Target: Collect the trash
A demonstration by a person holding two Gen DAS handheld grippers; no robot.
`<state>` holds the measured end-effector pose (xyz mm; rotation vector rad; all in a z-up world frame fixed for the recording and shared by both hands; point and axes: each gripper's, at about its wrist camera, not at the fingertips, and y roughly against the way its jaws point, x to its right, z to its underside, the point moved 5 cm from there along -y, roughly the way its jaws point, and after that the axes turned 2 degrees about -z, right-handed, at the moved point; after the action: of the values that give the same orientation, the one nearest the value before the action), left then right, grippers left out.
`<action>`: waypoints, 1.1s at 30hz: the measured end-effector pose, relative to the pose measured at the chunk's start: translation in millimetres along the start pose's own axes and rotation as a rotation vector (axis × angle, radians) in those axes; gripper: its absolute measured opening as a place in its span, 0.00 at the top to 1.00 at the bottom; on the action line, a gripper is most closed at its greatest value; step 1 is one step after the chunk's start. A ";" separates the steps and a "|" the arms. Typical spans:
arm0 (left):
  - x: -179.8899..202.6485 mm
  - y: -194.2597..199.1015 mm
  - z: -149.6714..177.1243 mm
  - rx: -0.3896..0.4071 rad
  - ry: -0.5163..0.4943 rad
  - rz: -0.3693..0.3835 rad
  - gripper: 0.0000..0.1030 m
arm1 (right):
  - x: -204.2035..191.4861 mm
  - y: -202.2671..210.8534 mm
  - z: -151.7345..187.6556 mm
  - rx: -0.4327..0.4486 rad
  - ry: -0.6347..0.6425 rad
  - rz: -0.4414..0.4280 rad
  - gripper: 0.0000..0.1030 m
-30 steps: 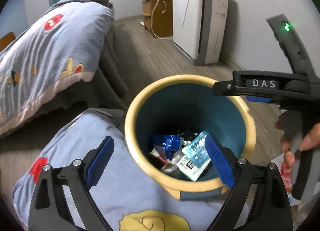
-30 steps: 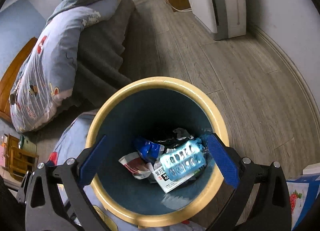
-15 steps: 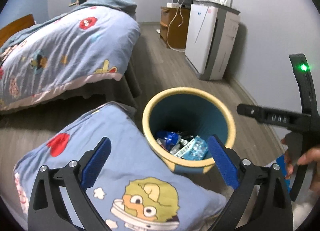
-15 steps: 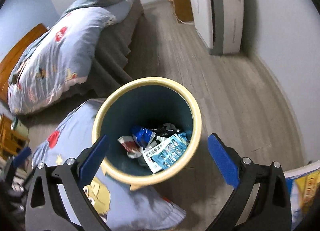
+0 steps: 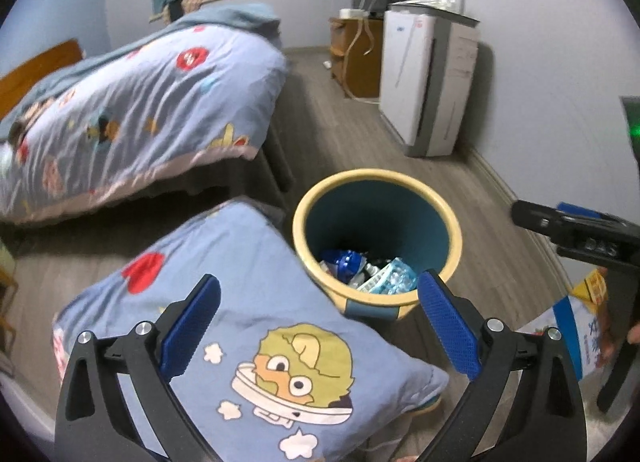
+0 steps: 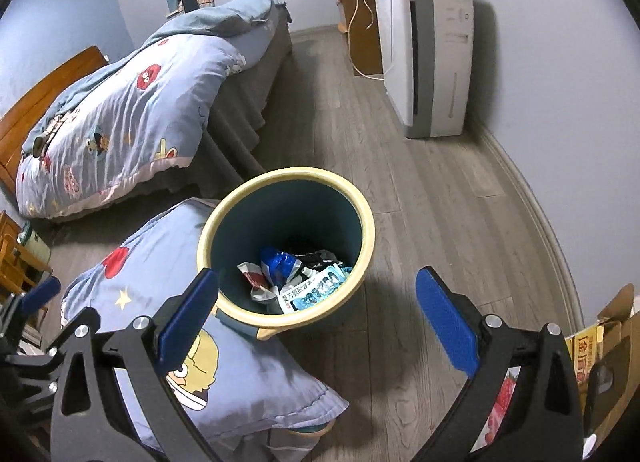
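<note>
Blue-lined bin (image 6: 362, 221) at 12 o'clock, wrappers (image 6: 298, 280) dropped inside. Left gripper (image 5: 318, 320) just spread wide, right gripper (image 6: 316, 318) likewise spread, both empty, freed for more. Pillow (image 5: 240, 326) touching bin at 9 o'clock.

Grey wood-plank floor (image 6: 420, 197) carried everything. Bin (image 6: 224, 221) w/ yellow rim stood mid-floor, wrappers inside. Blue cartoon pillow (image 6: 248, 374) lay on floor touching bin's side twd the bed (image 6: 132, 109), which stood along floor's left edge. White appliance (image 6: 436, 61) stood at floor's far right edge by wall; wooden cabinet (image 6: 360, 41) just behind it. Cardboard boxes (image 6: 612, 326) at near right corner.
</note>
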<state>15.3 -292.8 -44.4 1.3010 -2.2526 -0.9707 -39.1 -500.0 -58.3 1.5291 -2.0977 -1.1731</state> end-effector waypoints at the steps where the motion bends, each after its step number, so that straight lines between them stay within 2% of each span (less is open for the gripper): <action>1: -1.6 -1.6 -0.3 -0.002 0.009 0.005 0.05 | -0.3 -0.8 -0.5 -0.002 -0.002 0.004 0.06; 9: -6.1 -10.7 -5.3 0.016 0.008 -0.052 0.05 | -3.7 -4.2 1.5 -0.013 0.002 0.016 0.06; 33: 3.2 -4.3 -4.8 0.025 -0.005 -0.036 0.05 | -3.8 -2.0 4.4 -0.012 -0.001 0.033 0.06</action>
<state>19.2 -298.8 -44.2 1.3557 -2.2596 -0.9618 -39.1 -494.9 -61.7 1.4833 -2.1046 -1.1737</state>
